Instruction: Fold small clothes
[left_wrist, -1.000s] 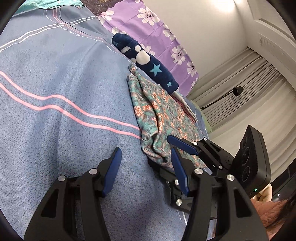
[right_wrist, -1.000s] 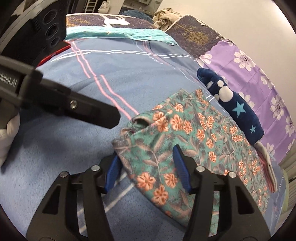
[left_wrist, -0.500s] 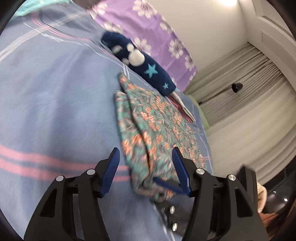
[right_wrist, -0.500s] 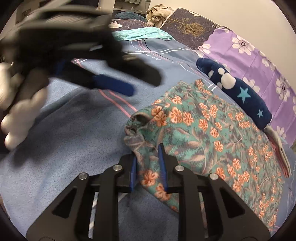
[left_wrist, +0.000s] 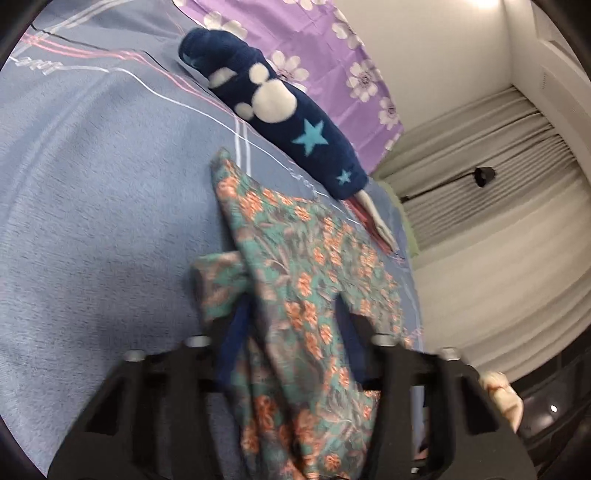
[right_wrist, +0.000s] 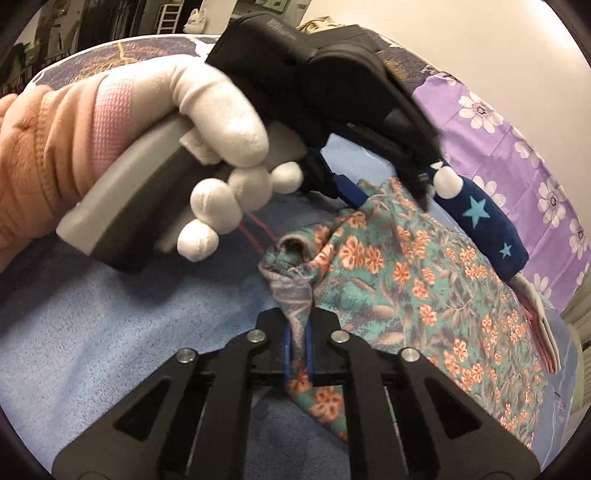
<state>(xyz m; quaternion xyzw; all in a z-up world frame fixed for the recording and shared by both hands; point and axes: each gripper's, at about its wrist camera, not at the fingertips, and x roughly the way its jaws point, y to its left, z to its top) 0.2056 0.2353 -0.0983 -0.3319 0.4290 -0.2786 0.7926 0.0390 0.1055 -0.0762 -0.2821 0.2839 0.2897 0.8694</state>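
1. My left tongs (left_wrist: 291, 332) are in over the floral garment (left_wrist: 314, 291) now; half a second ago they were only reaching its near edge, and a second ago they hung over bare bedspread.
2. The cloth drapes up between the blue left fingers (left_wrist: 232, 336), which look a little apart with fabric filling the gap; the picture is blurred and I cannot tell whether they are clamped on it.
3. On my right wrist camera the right tongs (right_wrist: 299, 347) are pinched narrow on a corner of the floral garment (right_wrist: 406, 280), just as they were half a second ago; a second ago they stood wide around that edge.
4. The gathered corner runs up out of the right fingers (right_wrist: 309, 343) into a bunched, rolled fold just beyond the tips.
5. The gloved hand (right_wrist: 221, 147) with the left tongs (right_wrist: 388, 184) now fills the upper part of the right view, much closer than before, its blue tip touching the garment's far edge.
6. The garment lies on the blue bedspread (left_wrist: 92, 221), spread away to the right of the right tongs, the near corner lifted and crumpled.
7. Just beyond it sits the rolled navy blanket (left_wrist: 280, 114) with white blobs and stars, against the purple flowered sheet (left_wrist: 332, 48).
8. Grey curtains (left_wrist: 498, 229) hang at the far right of the left view.
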